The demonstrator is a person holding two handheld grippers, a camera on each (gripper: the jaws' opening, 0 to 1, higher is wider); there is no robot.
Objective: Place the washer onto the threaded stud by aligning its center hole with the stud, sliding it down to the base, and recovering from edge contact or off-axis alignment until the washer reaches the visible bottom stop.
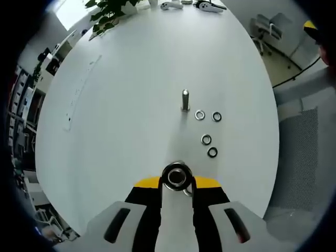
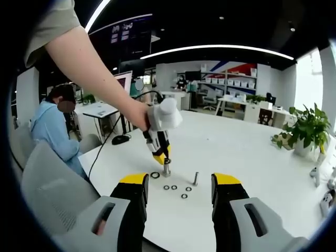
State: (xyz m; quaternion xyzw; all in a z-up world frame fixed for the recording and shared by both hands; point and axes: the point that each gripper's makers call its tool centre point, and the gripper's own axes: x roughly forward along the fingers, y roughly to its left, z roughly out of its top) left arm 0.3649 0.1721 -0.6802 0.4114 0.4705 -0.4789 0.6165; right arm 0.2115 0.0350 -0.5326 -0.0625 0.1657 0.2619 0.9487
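Left gripper (image 1: 177,181) clamping washer (image 1: 177,176), short of stud (image 1: 185,100), right gripper (image 2: 179,191) wide

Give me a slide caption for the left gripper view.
Left hand-held gripper holds a washer short of the threaded stud.

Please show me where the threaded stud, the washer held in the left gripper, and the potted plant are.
threaded stud (image 1: 185,100): left gripper view, its shaft.
held washer (image 1: 177,176): left gripper view, its rim.
potted plant (image 2: 310,126): right gripper view, its leaves.

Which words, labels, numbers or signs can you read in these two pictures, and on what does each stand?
None can be read.
Dark hanging wall screen: pale lines of text, too small and blurred.
Shiny metal washers, threaded steel stud and white round table: no markings show.
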